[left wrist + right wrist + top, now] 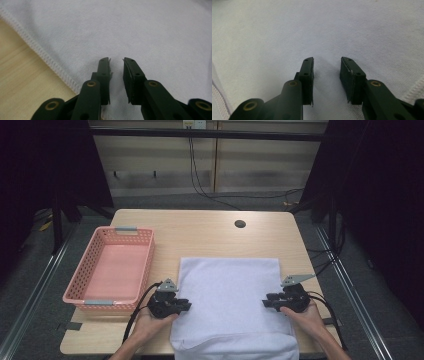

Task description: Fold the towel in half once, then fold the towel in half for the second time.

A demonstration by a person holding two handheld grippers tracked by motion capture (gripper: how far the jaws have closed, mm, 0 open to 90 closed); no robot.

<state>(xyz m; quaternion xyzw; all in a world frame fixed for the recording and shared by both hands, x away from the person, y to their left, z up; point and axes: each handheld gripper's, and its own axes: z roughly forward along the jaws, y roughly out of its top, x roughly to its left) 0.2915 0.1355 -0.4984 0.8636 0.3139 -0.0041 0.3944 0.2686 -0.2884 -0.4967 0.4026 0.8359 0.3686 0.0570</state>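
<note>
towel (230, 295) plain white, unlabelled, between both parted grippers.

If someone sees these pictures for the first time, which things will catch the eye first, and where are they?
First comes the white towel, spread on the near middle of the wooden table and hanging over its front edge. The left gripper and the right gripper sit at its two side edges, jaws open and pointing inward over the cloth. To the left stands a pink basket with nothing in it.

Dim room edges, soft overhead light (slightly grainy)
</note>
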